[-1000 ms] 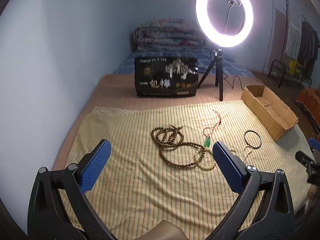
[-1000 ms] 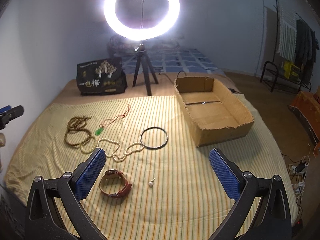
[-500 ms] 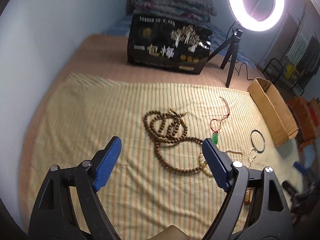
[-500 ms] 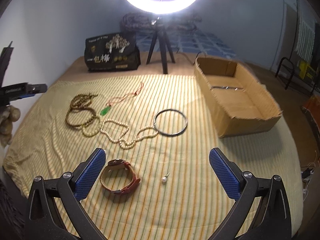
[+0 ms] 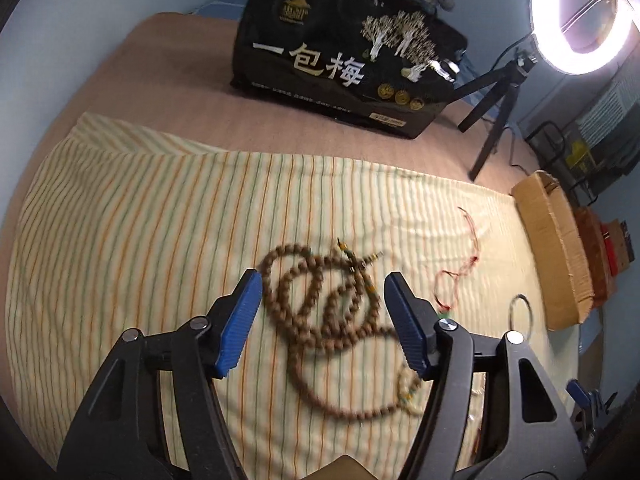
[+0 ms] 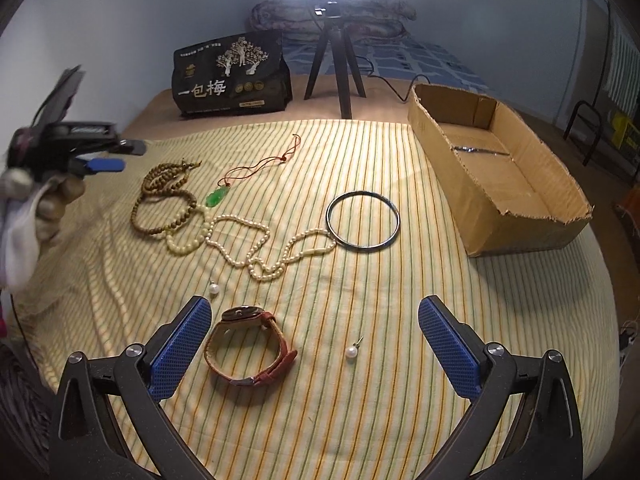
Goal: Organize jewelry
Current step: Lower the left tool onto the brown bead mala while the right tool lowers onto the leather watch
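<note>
Coiled on the striped cloth lies a brown wooden bead necklace (image 5: 320, 308) (image 6: 164, 200). My left gripper (image 5: 324, 312) hovers over it, jaws closing, with the coil showing between the blue pads (image 5: 244, 320) and nothing pressed. A hand holds that left gripper (image 6: 100, 165) at the left edge of the right wrist view. My right gripper (image 6: 314, 344) is open above a watch (image 6: 248, 348) with a red-brown strap, which sits near its left pad. Also on the cloth are a pearl necklace (image 6: 260, 248), a green pendant (image 6: 216, 198) on a red cord, a black bangle (image 6: 363, 221) and two loose pearl drops (image 6: 351, 353) (image 6: 214, 289).
An open cardboard box (image 6: 500, 184) (image 5: 548, 248) stands at the cloth's right side. A black printed bag (image 5: 344, 60) and a ring light (image 5: 580, 12) on a tripod (image 6: 334, 68) stand at the back. The bed drops off on the right.
My left gripper has come forward and down over the brown beads and its jaws have narrowed. The right gripper has dipped slightly toward the watch, still wide open.
</note>
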